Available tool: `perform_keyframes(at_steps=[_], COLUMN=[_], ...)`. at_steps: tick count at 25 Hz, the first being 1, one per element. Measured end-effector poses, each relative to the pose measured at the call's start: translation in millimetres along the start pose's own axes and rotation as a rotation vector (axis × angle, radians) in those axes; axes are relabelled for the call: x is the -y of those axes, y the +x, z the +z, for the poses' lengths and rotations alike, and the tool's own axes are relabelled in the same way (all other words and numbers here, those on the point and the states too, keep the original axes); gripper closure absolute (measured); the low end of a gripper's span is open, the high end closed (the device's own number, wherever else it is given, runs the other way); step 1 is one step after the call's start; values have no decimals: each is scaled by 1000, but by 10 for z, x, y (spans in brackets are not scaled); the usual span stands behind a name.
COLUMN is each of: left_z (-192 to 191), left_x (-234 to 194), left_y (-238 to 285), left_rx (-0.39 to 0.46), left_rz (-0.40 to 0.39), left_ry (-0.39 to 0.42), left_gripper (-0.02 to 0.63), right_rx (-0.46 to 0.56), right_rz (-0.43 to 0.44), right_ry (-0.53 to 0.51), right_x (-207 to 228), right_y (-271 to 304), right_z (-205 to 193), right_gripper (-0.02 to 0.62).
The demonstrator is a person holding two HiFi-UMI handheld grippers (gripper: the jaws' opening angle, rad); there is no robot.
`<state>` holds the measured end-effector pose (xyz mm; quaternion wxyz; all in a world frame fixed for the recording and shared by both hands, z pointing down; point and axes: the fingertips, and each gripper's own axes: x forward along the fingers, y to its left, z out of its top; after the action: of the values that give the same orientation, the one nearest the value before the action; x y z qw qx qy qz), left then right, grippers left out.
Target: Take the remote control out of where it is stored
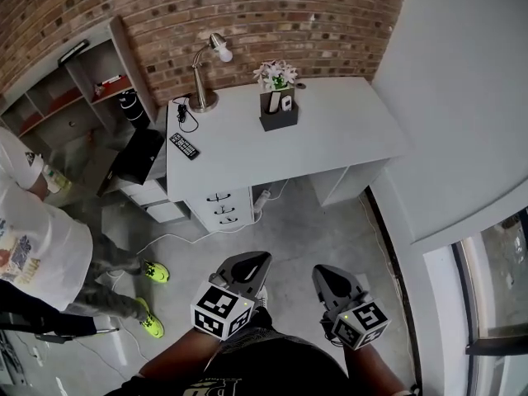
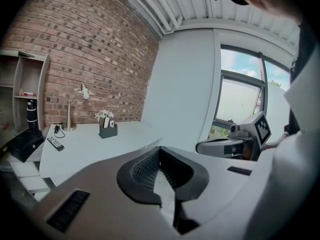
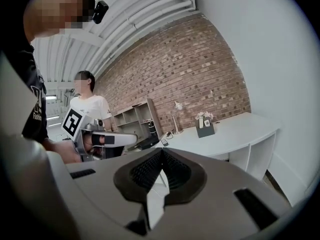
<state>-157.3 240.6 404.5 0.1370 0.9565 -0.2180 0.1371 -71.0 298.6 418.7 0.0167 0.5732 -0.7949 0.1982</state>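
Ahead of you, a long white desk [image 1: 330, 130] stands against a red brick wall [image 1: 247, 15]. On it sit a silver gooseneck lamp [image 1: 203, 99] at the left rear and a dark box of white flowers [image 1: 278, 115] nearer the middle. A white three-drawer unit [image 1: 223, 209] stands beneath the desk's left end. To your left, a person in a white T-shirt [image 1: 33, 246] wears neon-yellow shoes [image 1: 153, 327], near a grey open shelving unit [image 1: 82, 89].
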Motion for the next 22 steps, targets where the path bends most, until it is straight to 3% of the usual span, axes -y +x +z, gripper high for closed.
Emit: perform_keyframes(at_steps=[7, 12, 22], left_z=[285, 356, 400], left_x=[-592, -916, -1194], left_y=[172, 264, 475], left_rx=[35, 43, 32], left_rz=[8, 10, 32], left_ry=[-2, 29, 10], left_gripper=[600, 600, 600], right_rx=[-20, 37, -7], right_rz=[19, 28, 38], right_ry=[-52, -26, -40], right_x=[85, 135, 312], right_y=[602, 961, 1235], right_z=[317, 508, 579], right_gripper=[591, 591, 591])
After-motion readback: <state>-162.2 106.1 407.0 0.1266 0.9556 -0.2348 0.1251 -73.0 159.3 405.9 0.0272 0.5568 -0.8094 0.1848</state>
